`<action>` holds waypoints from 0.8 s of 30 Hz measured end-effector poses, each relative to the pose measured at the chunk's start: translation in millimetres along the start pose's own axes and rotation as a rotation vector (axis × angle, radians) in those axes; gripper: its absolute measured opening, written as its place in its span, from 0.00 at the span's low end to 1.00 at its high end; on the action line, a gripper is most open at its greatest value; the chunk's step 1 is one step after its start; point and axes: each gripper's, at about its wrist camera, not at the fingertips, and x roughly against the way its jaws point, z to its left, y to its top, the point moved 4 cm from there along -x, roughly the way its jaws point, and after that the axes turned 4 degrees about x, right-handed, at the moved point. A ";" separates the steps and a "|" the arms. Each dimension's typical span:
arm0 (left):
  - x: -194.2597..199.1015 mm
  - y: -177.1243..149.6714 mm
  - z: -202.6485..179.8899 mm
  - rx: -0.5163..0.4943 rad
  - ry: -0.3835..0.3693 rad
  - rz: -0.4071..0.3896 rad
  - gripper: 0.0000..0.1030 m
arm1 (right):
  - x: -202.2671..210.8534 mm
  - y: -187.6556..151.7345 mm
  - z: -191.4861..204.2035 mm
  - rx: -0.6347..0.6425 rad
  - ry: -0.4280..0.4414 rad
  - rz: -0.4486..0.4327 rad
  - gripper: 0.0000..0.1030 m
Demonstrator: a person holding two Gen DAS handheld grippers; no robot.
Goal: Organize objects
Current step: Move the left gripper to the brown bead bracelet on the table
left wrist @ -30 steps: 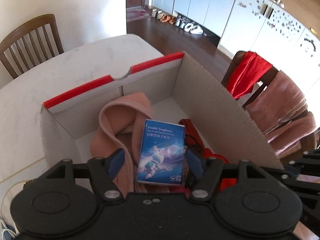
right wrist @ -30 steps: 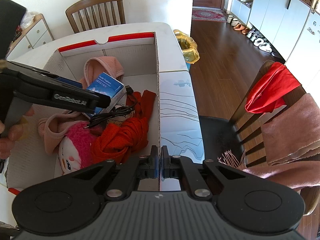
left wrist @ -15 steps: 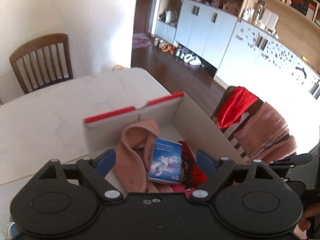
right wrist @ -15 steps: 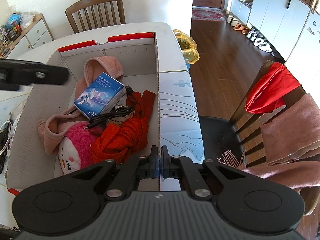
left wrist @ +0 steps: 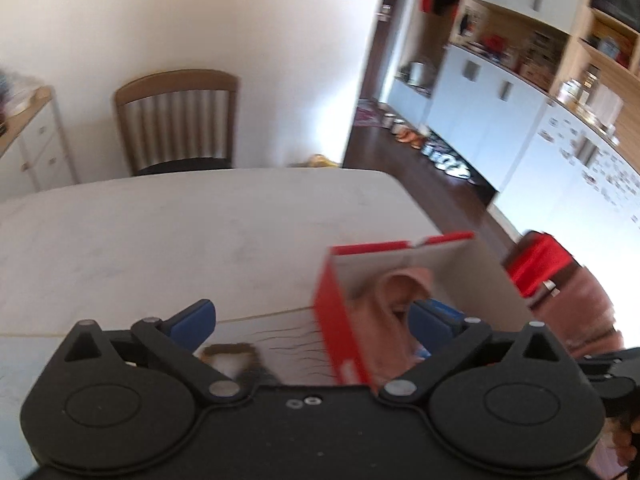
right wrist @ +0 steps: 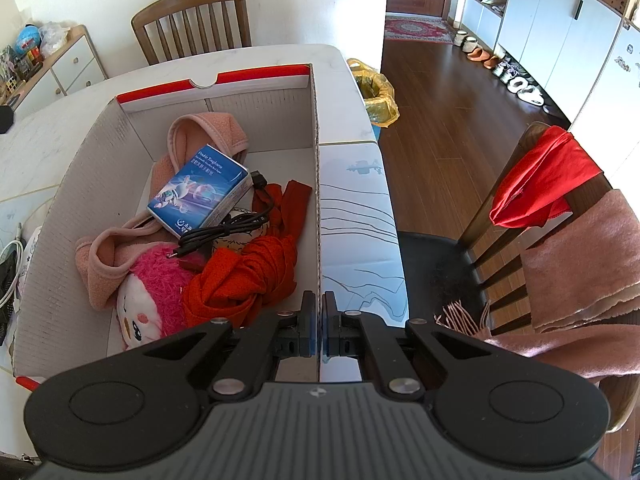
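Observation:
A cardboard box (right wrist: 316,128) with a red rim stands on the white table. In it lie a blue tissue pack (right wrist: 198,190), a pink cloth (right wrist: 200,134), a black cable (right wrist: 228,226), a pink plush doll (right wrist: 150,300) and a red cloth (right wrist: 244,276). My right gripper (right wrist: 319,330) is shut on the box's right wall at its near end. My left gripper (left wrist: 312,322) is open and empty, raised above and left of the box (left wrist: 340,320); its view is blurred.
The white table (left wrist: 160,232) stretches left of the box. A wooden chair (right wrist: 192,20) stands behind the table. Another chair (right wrist: 560,216) draped with red and pink cloths stands on the right. A yellow-bagged bin (right wrist: 376,92) stands past the table's edge.
My left gripper has let go of the blue tissue pack, opened wide, and lifted up and to the left out of the box. The pack lies in the box. My right gripper has not moved.

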 end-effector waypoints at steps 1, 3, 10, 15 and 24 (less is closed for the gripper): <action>-0.5 0.1 7.4 0.011 0.014 0.001 0.99 | 0.0 0.0 0.0 0.000 0.000 0.000 0.02; -4.2 -1.8 21.1 0.033 0.042 0.011 0.99 | 0.4 -0.2 -0.3 0.000 -0.001 0.000 0.02; -39.9 -26.3 51.3 0.077 0.120 0.092 0.99 | 1.2 -0.5 -1.2 0.000 -0.001 0.001 0.02; -72.5 -48.2 59.7 0.073 0.163 0.158 0.99 | 2.2 -1.5 -2.3 0.002 -0.004 0.004 0.02; -112.3 -68.0 63.1 0.035 0.228 0.211 0.98 | 1.9 -2.3 -2.5 0.005 -0.010 0.014 0.02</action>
